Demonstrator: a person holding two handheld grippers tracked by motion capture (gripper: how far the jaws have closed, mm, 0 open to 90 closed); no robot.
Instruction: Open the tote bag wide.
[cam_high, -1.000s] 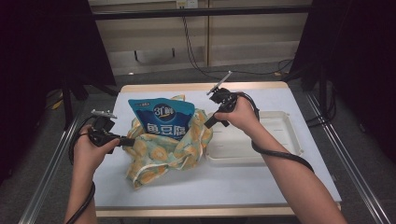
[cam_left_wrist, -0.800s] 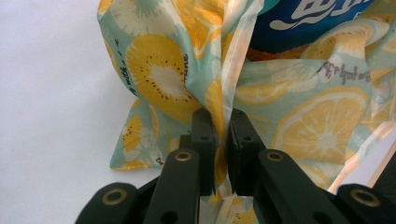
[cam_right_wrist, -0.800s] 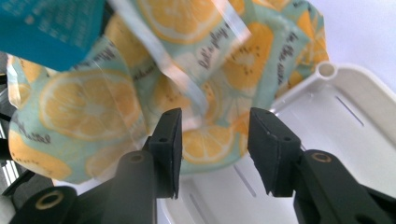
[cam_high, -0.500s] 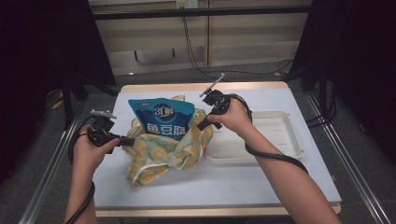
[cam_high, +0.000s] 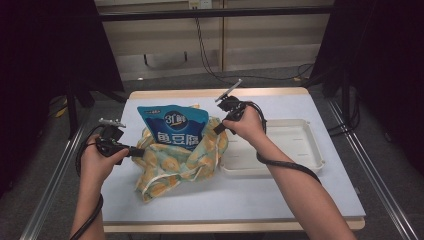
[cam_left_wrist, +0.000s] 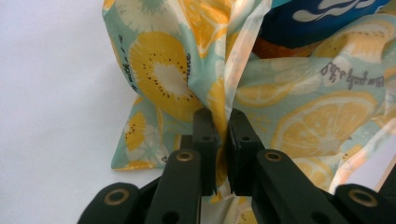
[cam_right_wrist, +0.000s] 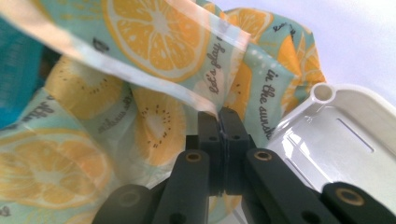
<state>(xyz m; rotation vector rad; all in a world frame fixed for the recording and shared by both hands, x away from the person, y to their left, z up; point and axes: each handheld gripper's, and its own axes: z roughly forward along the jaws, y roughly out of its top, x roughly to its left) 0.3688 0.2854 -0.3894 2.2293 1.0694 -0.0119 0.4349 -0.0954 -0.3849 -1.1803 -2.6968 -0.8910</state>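
Observation:
A bag (cam_high: 170, 167) printed with orange and lemon slices lies on the white table, and a blue snack packet (cam_high: 173, 125) stands up out of its mouth. My left gripper (cam_high: 134, 150) is shut on the bag's left edge; in the left gripper view the printed film (cam_left_wrist: 159, 79) is pinched between the jaws at the gripper (cam_left_wrist: 223, 119). My right gripper (cam_high: 217, 131) sits at the bag's right rim. Its jaws have just been closing, and in the right gripper view the gripper (cam_right_wrist: 219, 116) pinches the rim of the bag (cam_right_wrist: 154, 28).
A shallow white tray (cam_high: 300, 150) rests to the right of the bag, and its corner (cam_right_wrist: 336, 144) lies close beside my right jaws. The table's bare front stretch runs below the bag. Dark stands and cables flank the table.
My right hand has shifted left and slightly down onto the bag's right rim. The left hand and the bag have stayed put.

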